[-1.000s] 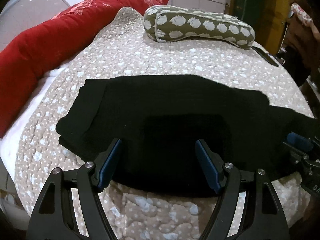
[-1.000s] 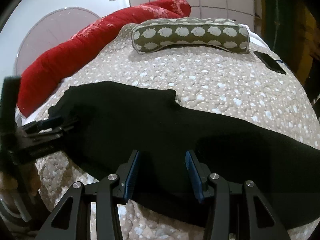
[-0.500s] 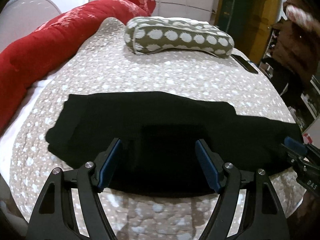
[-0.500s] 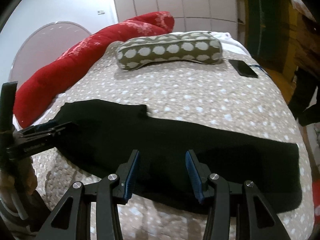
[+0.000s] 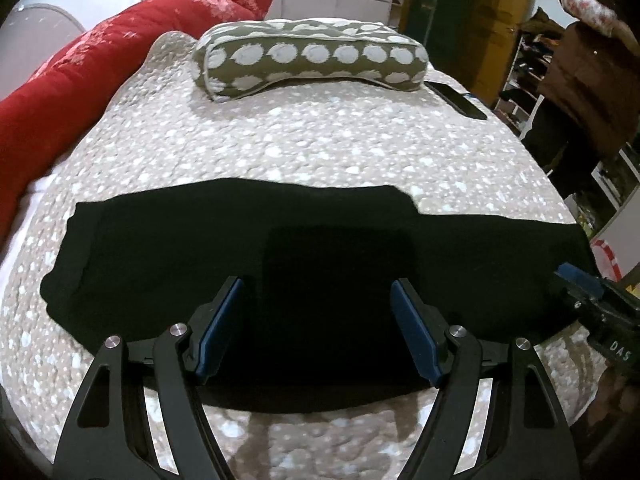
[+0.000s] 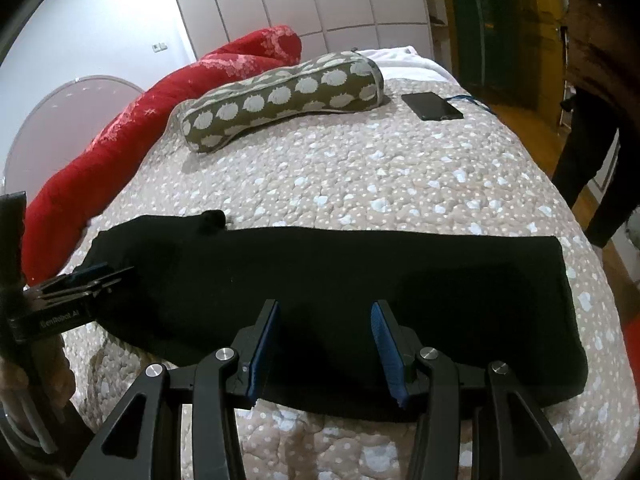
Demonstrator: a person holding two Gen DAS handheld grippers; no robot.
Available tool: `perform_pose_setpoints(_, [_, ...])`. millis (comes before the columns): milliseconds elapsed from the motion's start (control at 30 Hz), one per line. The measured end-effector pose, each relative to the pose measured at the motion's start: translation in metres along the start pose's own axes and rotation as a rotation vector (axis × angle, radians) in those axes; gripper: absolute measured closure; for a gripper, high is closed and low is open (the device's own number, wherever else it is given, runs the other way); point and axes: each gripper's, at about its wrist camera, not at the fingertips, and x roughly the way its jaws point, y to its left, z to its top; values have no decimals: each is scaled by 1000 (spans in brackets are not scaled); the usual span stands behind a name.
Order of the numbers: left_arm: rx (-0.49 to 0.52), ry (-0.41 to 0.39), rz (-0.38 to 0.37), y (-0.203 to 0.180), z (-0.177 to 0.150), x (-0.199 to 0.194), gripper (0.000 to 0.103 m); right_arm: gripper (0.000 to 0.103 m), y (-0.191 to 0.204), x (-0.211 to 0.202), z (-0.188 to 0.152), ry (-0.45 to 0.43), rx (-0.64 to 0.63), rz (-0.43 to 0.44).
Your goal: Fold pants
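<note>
Fingers wide apart on both, nothing held. Left gripper (image 5: 316,324) hovers lower centre of its view over the near edge of the black pants (image 5: 280,248); the pants' long axis runs left-right across the frame on the quilted bed (image 5: 320,144). Right gripper (image 6: 324,344) likewise sits over the near edge, leg end at frame right. Pants lie straight ahead of both; likely left takes the waist end, right the leg end. Spotted pillow (image 6: 280,100) well beyond.

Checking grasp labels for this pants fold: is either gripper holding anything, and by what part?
Nothing is held. Left gripper and right gripper are both open above the black pants.
</note>
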Motion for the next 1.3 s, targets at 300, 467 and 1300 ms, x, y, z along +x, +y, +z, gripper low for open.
perform_pose_setpoints(300, [44, 28, -23, -30, 6, 14, 22, 57, -15, 1, -4, 0, 17, -3])
perform_pose_setpoints(467, [73, 23, -53, -45, 13, 13, 22, 57, -31, -5, -6, -4, 42, -33])
perform_pose_setpoints(1300, [227, 34, -84, -101, 26, 44, 22, 54, -100, -46, -28, 14, 160, -239])
